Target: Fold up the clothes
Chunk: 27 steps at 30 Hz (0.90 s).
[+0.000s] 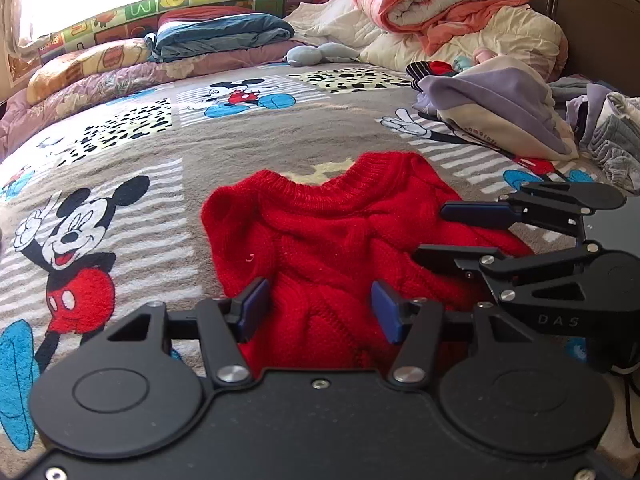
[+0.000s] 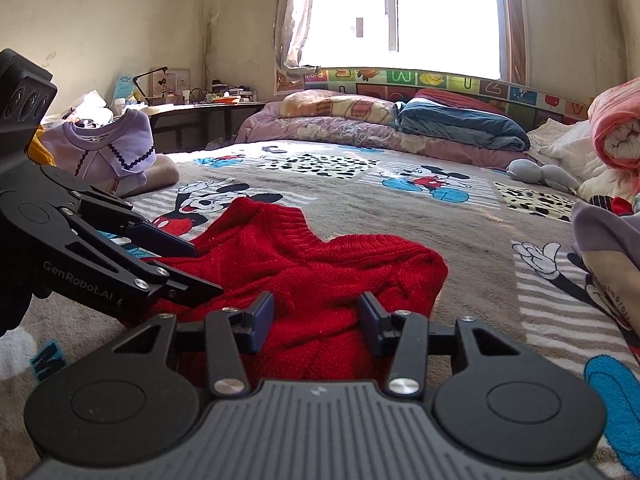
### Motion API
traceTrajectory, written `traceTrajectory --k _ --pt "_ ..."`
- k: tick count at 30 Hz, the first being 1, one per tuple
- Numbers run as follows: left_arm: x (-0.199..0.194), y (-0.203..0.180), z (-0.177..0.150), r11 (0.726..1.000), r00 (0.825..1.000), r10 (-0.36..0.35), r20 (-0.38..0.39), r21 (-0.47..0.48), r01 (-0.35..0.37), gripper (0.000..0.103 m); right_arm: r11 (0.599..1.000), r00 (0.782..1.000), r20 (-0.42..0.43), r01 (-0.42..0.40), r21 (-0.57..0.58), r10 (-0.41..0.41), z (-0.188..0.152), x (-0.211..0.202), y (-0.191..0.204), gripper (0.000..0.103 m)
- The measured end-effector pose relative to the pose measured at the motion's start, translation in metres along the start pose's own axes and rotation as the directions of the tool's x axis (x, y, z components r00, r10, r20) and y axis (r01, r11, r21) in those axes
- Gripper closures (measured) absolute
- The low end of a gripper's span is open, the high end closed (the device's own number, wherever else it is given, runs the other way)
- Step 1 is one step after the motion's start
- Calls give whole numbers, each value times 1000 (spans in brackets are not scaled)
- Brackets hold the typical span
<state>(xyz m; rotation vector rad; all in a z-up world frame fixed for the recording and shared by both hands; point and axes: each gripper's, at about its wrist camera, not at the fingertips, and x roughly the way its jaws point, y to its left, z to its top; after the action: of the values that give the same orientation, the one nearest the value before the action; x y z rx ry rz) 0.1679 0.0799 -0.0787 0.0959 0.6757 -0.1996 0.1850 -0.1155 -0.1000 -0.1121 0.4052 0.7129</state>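
A red knitted sweater point(image 1: 332, 236) lies bunched on the Mickey Mouse blanket point(image 1: 132, 168), its ribbed collar pointing away from me. My left gripper point(image 1: 320, 310) sits at the sweater's near edge, its blue pads point(image 1: 256, 306) closed on a thick ridge of the knit. Beside it on the right, my right gripper point(image 1: 448, 236) has red knit between its fingers. In the right wrist view the right gripper point(image 2: 316, 316) presses on the near part of the sweater point(image 2: 328, 264). The left gripper point(image 2: 204, 270) comes in from the left onto the same garment.
A heap of lilac and cream clothes point(image 1: 500, 108) lies to the right of the sweater. Folded quilts point(image 1: 224, 34) and a pink duvet point(image 1: 444, 0) line the back of the bed. A purple garment point(image 2: 108, 148) and a cluttered desk point(image 2: 192, 104) are at the far left.
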Motion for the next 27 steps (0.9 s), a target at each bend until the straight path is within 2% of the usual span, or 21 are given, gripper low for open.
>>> traceTrajectory --k 27 --pt "5 8 -10 999 999 -37 37 -32 39 44 999 1000 -16 -24 48 25 -2 5 -8 55"
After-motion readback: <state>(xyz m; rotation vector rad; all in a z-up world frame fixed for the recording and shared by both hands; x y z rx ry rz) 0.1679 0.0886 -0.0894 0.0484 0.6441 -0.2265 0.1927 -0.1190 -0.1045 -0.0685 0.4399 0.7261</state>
